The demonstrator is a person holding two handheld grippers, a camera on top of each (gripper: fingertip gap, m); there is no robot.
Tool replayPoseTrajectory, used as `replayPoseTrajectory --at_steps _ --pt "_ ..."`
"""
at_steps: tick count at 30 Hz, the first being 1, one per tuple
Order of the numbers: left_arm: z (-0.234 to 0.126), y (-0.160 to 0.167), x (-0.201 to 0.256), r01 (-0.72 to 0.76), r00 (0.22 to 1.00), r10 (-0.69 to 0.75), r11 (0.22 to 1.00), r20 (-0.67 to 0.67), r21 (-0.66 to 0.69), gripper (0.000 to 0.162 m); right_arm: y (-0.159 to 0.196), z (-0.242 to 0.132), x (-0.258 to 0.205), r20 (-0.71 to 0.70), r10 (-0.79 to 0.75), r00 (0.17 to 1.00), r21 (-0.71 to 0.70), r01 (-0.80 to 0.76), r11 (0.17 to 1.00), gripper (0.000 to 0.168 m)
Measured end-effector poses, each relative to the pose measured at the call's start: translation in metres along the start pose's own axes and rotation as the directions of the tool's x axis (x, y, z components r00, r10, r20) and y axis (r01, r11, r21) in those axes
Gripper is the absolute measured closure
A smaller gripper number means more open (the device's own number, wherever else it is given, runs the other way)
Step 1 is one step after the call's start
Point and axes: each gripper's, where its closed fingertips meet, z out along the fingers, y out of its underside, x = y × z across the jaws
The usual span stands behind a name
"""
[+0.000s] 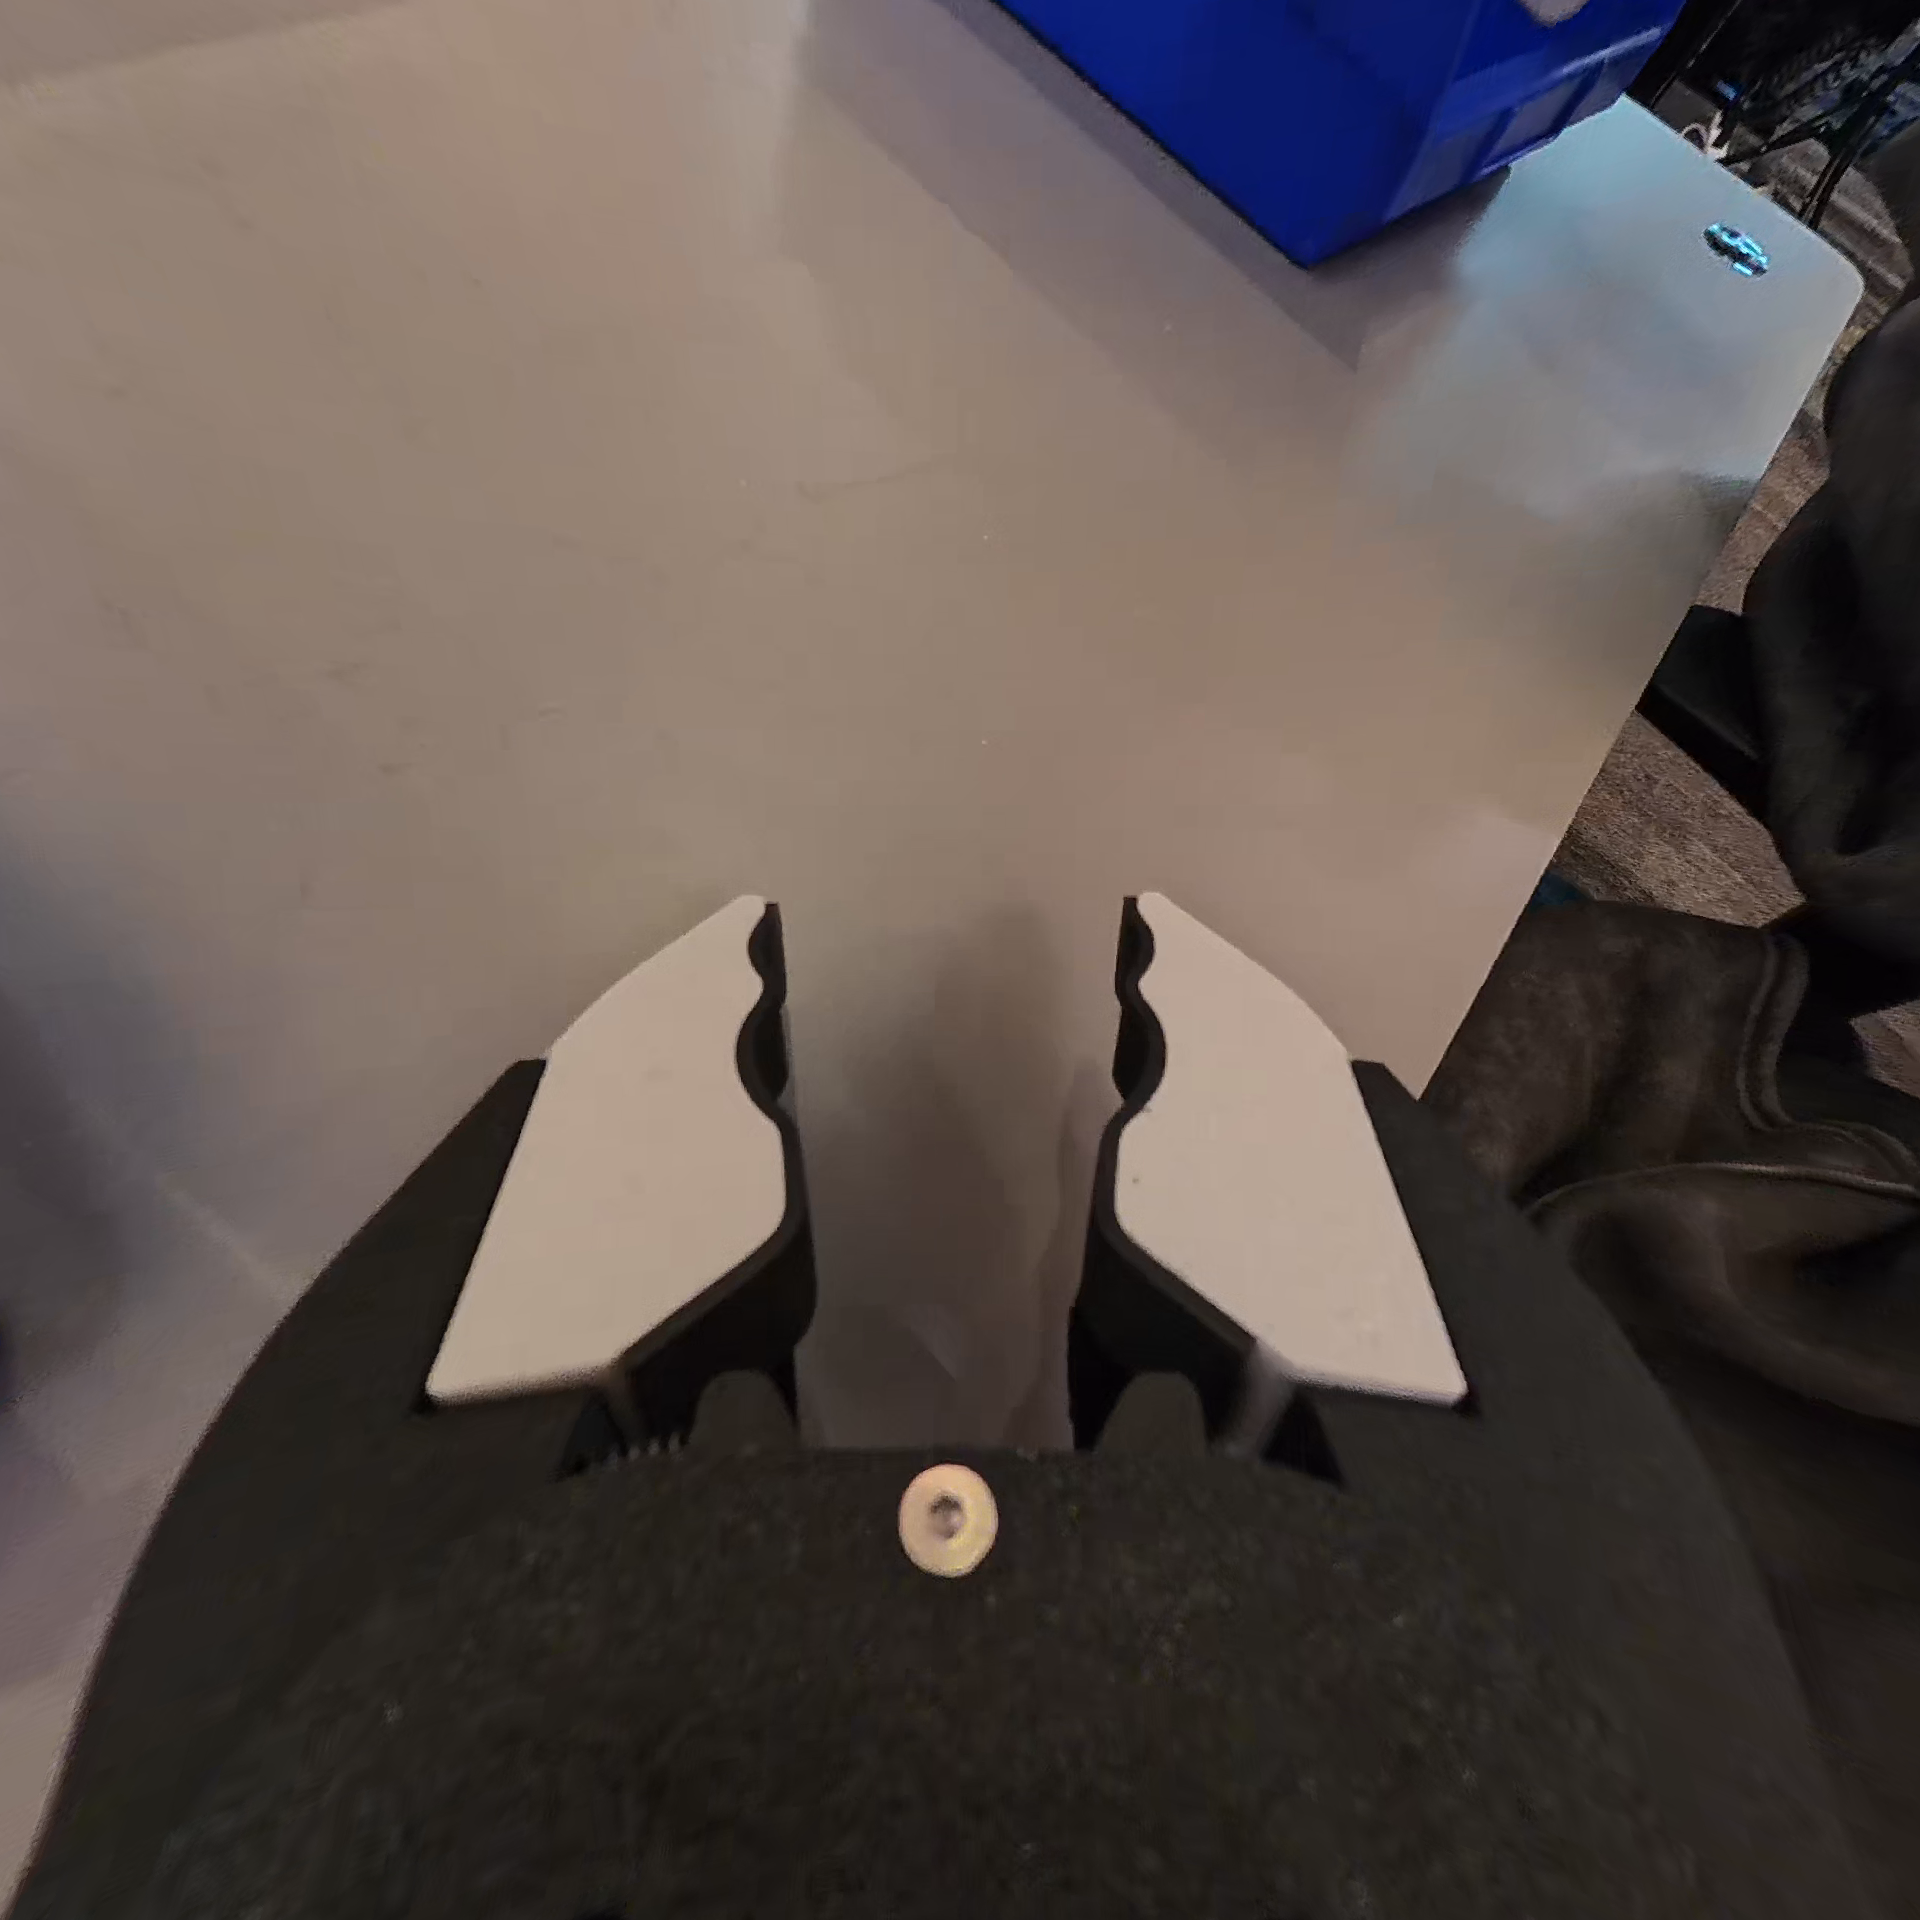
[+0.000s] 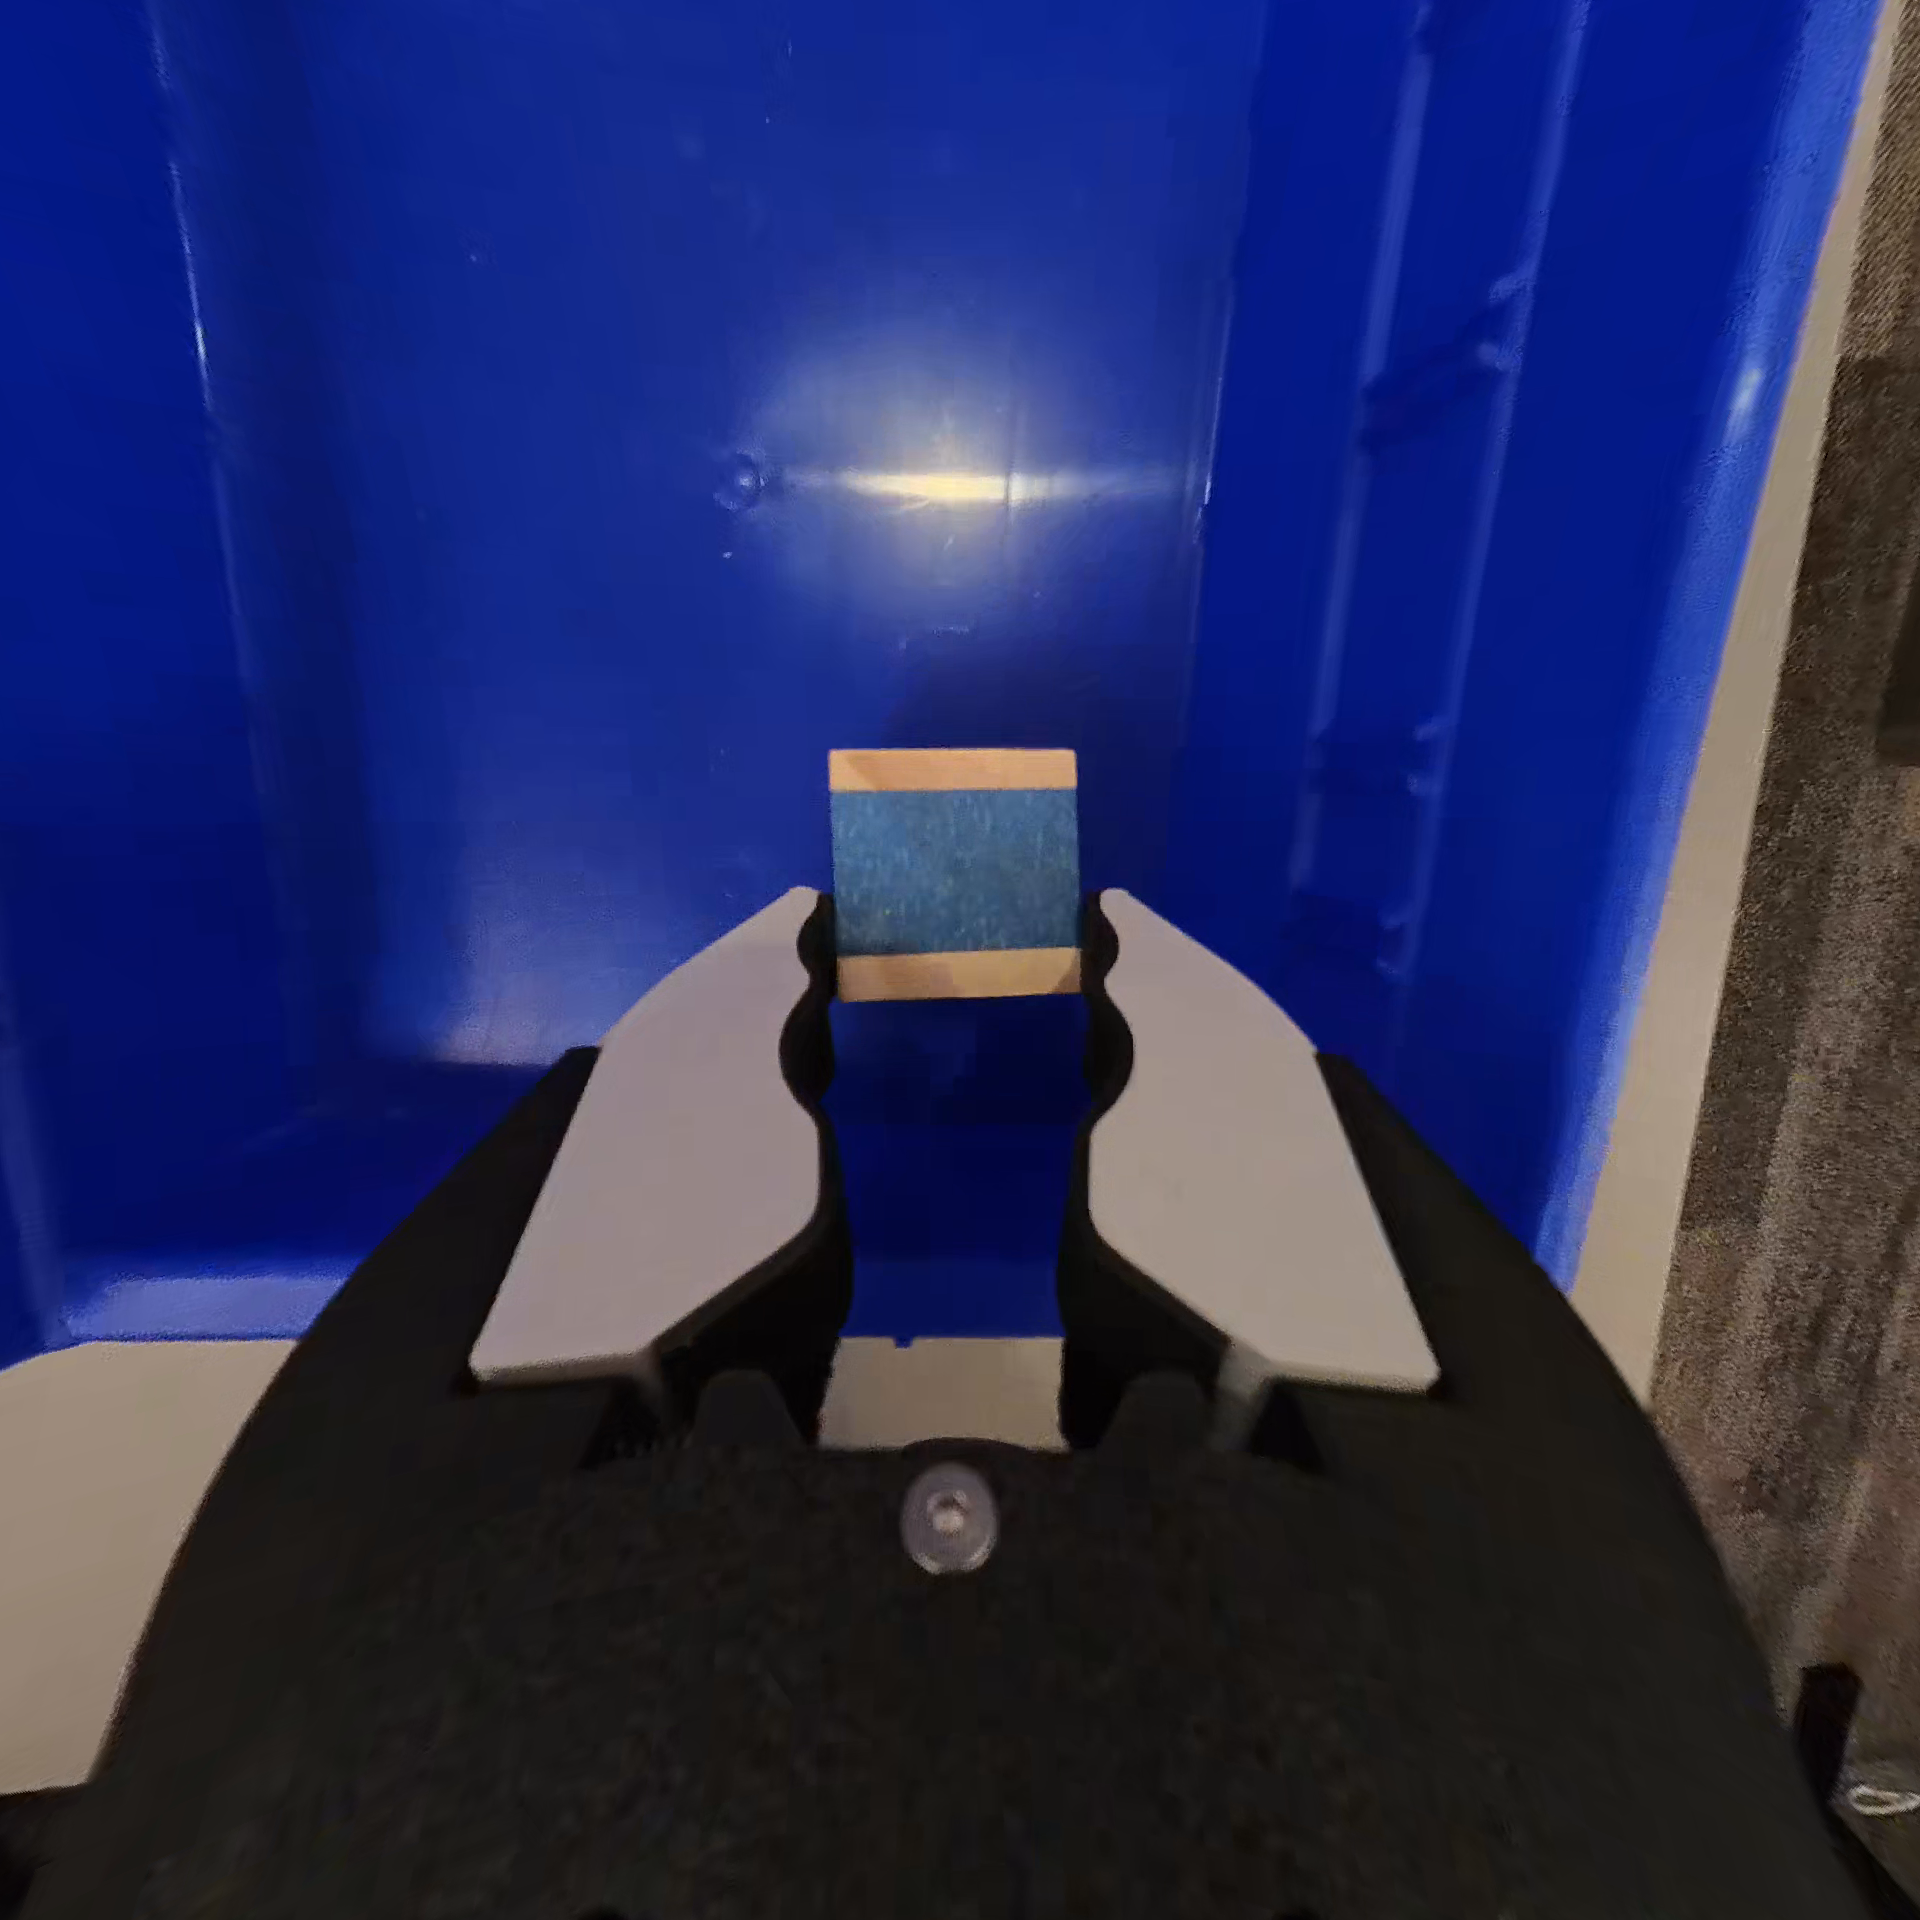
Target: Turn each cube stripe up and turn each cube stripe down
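right gripper (image 2: 954,914) clamps cube (image 2: 954,875) | inside bin (image 2: 520,416), walls apart

small wooden cube with a blue stripe (image 2: 954,873): between right gripper (image 2: 954,940) fingertips, over blue plastic bin (image 2: 520,520) | bin: on grey table (image 1: 623,520), far right | left gripper (image 1: 951,925): above near table

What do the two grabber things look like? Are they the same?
Yes, they match. The left gripper and right gripper each have a wide black body with a rough, speckled surface and one silver screw in the middle. Their two fingers are flat pale grey plates on top, with wavy black pads along the inner edges. No cables or sleeves show on them.
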Motion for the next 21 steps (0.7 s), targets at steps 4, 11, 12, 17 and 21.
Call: replayPoseTrajectory --at_steps 4,11,12,17,21 --pt "0.004 0.005 0.002 -0.006 1.000 0.006 0.999 -0.005 -0.032 0.101 0.002 0.008 0.001 -0.002 0.011 1.000 -0.005 -0.011 1.000 0.123" --pt "0.001 0.003 0.001 -0.013 1.000 0.013 1.000 0.002 -0.021 0.100 -0.016 -0.069 0.007 -0.121 -0.047 0.992 0.204 0.071 0.976 0.102" --pt "0.001 0.002 0.001 -0.010 1.000 0.010 1.000 0.003 -0.016 0.101 -0.025 -0.095 -0.005 -0.082 -0.067 0.994 0.309 0.089 0.947 0.104" --pt "0.001 0.001 0.000 0.000 1.000 0.000 1.000 -0.001 -0.006 0.101 -0.042 -0.208 -0.149 0.314 -0.468 0.826 0.850 -0.025 0.526 0.110" --pt "-0.002 0.002 0.000 -0.010 1.000 0.010 1.000 0.013 -0.015 0.100 0.035 -0.198 -0.273 0.574 -0.694 0.435 0.818 -0.267 0.509 0.108"
